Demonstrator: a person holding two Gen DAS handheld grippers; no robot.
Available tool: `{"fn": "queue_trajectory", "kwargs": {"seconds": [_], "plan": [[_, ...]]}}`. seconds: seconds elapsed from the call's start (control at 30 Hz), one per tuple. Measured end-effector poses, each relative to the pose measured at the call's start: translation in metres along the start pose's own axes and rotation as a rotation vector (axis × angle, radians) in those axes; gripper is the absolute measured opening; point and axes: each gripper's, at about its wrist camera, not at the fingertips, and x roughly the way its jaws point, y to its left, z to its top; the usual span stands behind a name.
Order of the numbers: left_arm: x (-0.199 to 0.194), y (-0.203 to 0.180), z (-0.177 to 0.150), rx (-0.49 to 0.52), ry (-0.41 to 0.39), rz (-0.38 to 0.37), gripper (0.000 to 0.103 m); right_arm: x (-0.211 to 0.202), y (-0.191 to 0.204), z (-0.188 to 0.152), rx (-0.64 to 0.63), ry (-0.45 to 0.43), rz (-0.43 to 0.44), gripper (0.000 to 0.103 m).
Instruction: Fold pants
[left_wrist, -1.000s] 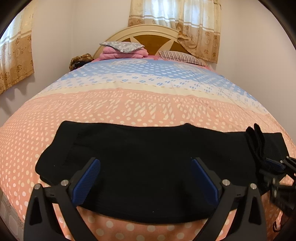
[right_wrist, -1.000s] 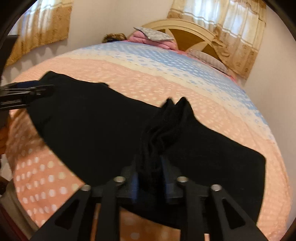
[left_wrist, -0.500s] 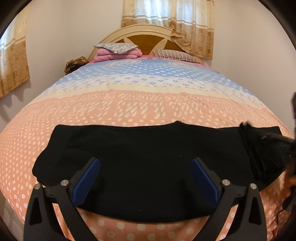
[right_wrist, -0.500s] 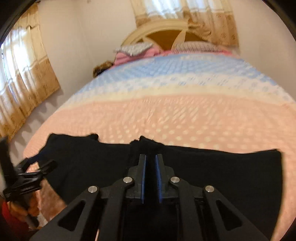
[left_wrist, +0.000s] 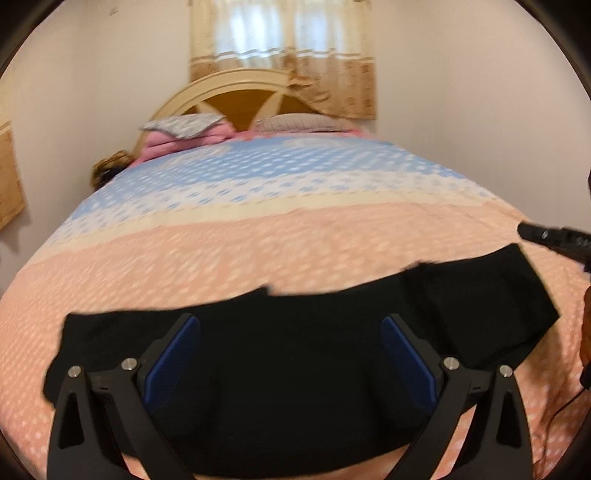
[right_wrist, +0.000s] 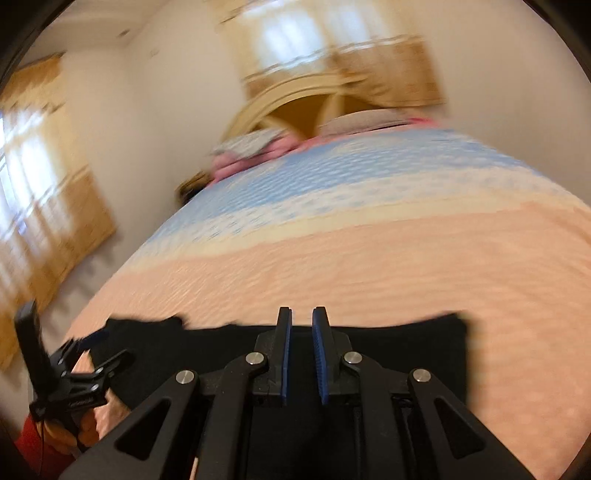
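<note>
Left claw (left_wrist: 290, 354) spread wide, blue pads (left_wrist: 173, 362) well apart, gripping nothing; it hangs over the pants (left_wrist: 295, 387). Pants lie flat across the near end of the bed (left_wrist: 295, 240), a long black band running left to right under and past both left-claw fingers. Far edge of the pants is ragged, stepping up toward the right; right end sits near the bed's right side. Right claw (right_wrist: 301, 354) nearly closed, a slim gap between pads (right_wrist: 286, 354), nothing in it as far as I can tell; the pants (right_wrist: 406, 354) sit directly below and ahead of it. Right view blurred. Right claw's tip (left_wrist: 546, 236) pokes in at the far right of the left claw's view, above the pants' right end. Beyond both claws the bed is open sheet up to the pillows (left_wrist: 295, 123) and headboard (left_wrist: 236, 99).
</note>
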Motion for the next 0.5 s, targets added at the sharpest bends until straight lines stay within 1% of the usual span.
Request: {"fn": "queue_trajectory", "kwargs": {"seconds": [0.1,0.17,0.23,0.33,0.4,0.43,0.47,0.5], "plan": [[0.008,-0.03,0.012,0.017,-0.01,-0.065,0.101,-0.003,-0.037,0.001,0.059,0.027,-0.113,0.014],[0.013,-0.045,0.016,0.029,-0.023,-0.082,0.101,0.002,-0.056,-0.004,0.113,0.058,-0.14,0.014],[0.024,-0.062,0.017,0.034,-0.009,-0.075,0.101,0.016,-0.067,-0.009,0.151,0.093,-0.153,0.014],[0.044,-0.077,0.005,0.045,0.066,-0.059,0.101,0.04,-0.071,-0.013,0.135,0.118,-0.175,0.014],[0.055,-0.083,-0.01,0.071,0.131,-0.04,0.101,0.05,-0.074,-0.012,0.134,0.118,-0.184,0.014],[0.057,-0.083,-0.018,0.068,0.145,-0.042,0.101,0.053,-0.076,-0.011,0.126,0.122,-0.187,0.014],[0.053,-0.079,-0.023,0.045,0.127,-0.049,0.101,0.059,-0.074,-0.011,0.093,0.133,-0.199,0.014],[0.05,-0.078,-0.023,0.039,0.127,-0.052,0.101,0.058,-0.071,-0.01,0.073,0.14,-0.205,0.014]]}}
